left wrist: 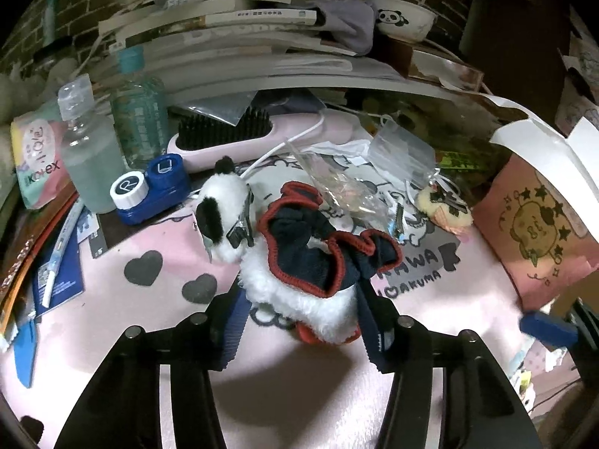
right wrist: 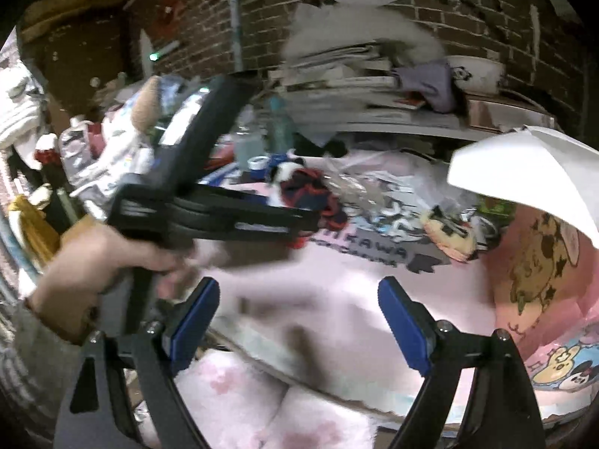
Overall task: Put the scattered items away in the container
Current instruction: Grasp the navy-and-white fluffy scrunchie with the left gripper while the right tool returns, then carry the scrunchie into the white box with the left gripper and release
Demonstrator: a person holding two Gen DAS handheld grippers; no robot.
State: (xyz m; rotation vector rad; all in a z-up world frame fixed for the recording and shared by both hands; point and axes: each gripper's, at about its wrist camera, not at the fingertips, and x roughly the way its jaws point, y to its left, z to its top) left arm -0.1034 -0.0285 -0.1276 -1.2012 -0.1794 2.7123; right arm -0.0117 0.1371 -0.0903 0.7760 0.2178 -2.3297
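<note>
We are squeezing our left gripper [left wrist: 303, 321] on the panda plush toy [left wrist: 284, 258], which is lying long-ways on the pink mat [left wrist: 149, 321] with its head pointing up-left, while our right gripper [right wrist: 299, 321] is hanging wide open, holding nothing.

Plush panda [left wrist: 299, 258] on mat [left wrist: 149, 336], left of bag [left wrist: 539, 232]

A brick wall [right wrist: 468, 18] runs along the top of the frame. Against it, a shelf [left wrist: 337, 84] carries a tall stack of books [left wrist: 224, 18], with a crumpled grey cloth [left wrist: 348, 24] just right of them and a white bowl with a panda print [left wrist: 406, 18] beside the cloth at upper right.
</note>
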